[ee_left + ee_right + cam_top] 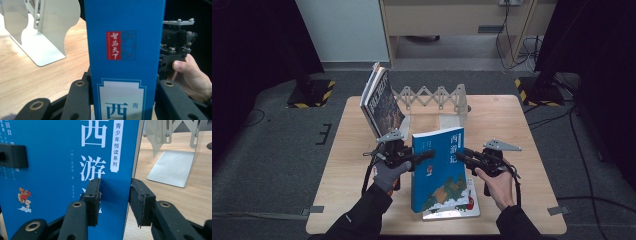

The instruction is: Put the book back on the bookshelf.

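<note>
Two grippers clamp one blue book (439, 167), held upright above the table (512, 115). Left gripper (424, 156) grips the spine edge, its jaws pressed on both covers. Right gripper (464, 157) grips the opposite, fore-edge side, pads closed on front and back. Book stands above a flat book (462, 207) lying near the table's front edge. White bookend rack (437, 97) sits behind, with leaning books (379, 100) against its left end.
</note>
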Demonstrator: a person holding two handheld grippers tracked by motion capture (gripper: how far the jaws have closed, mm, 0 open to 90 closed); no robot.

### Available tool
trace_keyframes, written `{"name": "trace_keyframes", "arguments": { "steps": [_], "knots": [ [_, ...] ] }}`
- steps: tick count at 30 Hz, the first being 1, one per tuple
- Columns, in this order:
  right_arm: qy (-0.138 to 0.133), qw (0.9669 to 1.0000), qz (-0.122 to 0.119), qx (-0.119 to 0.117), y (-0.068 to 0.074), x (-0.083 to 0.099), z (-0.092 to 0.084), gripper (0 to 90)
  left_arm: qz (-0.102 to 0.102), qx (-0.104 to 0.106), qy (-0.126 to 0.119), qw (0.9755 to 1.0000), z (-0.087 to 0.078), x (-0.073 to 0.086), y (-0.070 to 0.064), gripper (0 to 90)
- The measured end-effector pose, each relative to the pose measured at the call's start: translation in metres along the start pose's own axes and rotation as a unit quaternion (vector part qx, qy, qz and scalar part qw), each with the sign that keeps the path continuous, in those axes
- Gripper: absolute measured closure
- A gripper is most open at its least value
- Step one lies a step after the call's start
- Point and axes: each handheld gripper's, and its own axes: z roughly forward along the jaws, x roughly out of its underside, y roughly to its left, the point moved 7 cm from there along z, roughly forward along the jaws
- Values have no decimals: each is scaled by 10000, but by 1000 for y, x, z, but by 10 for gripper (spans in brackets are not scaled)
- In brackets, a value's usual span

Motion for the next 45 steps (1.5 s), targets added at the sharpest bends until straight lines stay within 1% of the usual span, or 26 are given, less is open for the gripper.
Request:
{"name": "trace_keyframes", "arguments": {
  "steps": [1, 3, 8, 11, 14, 17, 18, 19, 20, 21, 23, 25, 27, 29, 32, 35, 38, 40, 42, 45],
  "knots": [
    [-13, 10000, -5, 5, 0, 0, 0, 615, 14, -9, -12, 10000, 0, -1, 0, 606],
    [-63, 10000, 35, 19, -1, -2, 0, 616, 115, -36, -26, 9999, 2, -5, -2, 606],
    [-176, 9998, -24, 36, -4, -11, -2, 628, 345, -51, -153, 9993, 3, -13, -6, 606],
    [-187, 9997, -148, 78, -4, -15, -3, 634, 413, -66, -188, 9989, 2, -11, -7, 605],
    [-278, 9993, -230, 25, -1, -12, -2, 644, 471, -95, -157, 9987, -4, -5, -7, 605],
    [-383, 9989, -242, -83, 2, -9, -1, 639, 473, -74, -181, 9987, -9, -2, -7, 605],
    [-368, 9989, -256, -120, 3, -9, -1, 615, 495, -62, -193, 9986, -10, -1, -7, 605],
    [-309, 9990, -232, -202, 5, -7, 0, 569, 488, -44, -211, 9986, -11, 0, -7, 605],
    [-266, 9990, -233, -272, 6, -4, 1, 546, 506, -49, -202, 9985, -12, 0, -7, 605],
    [-261, 9989, -261, -296, 6, -2, 2, 525, 509, -53, -204, 9985, -12, 1, -7, 605],
    [-241, 9988, -214, -363, 4, 1, 4, 503, 527, -62, -197, 9984, -13, 2, -7, 605],
    [-231, 9986, -137, -459, 2, 3, 4, 514, 533, -54, -203, 9984, -13, 3, -8, 605],
    [-222, 9980, -73, -583, 2, 4, 4, 550, 540, -54, -196, 9983, -13, 2, -8, 604],
    [-198, 9983, -105, -547, 2, 4, 3, 574, 527, -65, -177, 9984, -12, 1, -8, 605],
    [-165, 9987, -234, -427, 1, 2, 3, 618, 469, -79, -160, 9987, -10, 0, -6, 605],
    [-170, 9991, -206, -326, -2, -1, 3, 655, 494, -102, -147, 9986, -6, -3, -6, 606],
    [-262, 9991, -174, -290, -5, -6, 1, 673, 580, -118, -155, 9981, -4, -9, -8, 606],
    [-291, 9990, -232, -237, -6, -10, 1, 679, 660, -157, -205, 9975, -4, -13, -10, 606],
    [-350, 9987, -307, -192, -5, -15, 0, 684, 758, -153, -312, 9965, -5, -18, -12, 606],
    [-456, 9980, -424, -149, -2, -24, -1, 698, 890, -142, -445, 9949, -9, -20, -13, 605]
  ]
}}
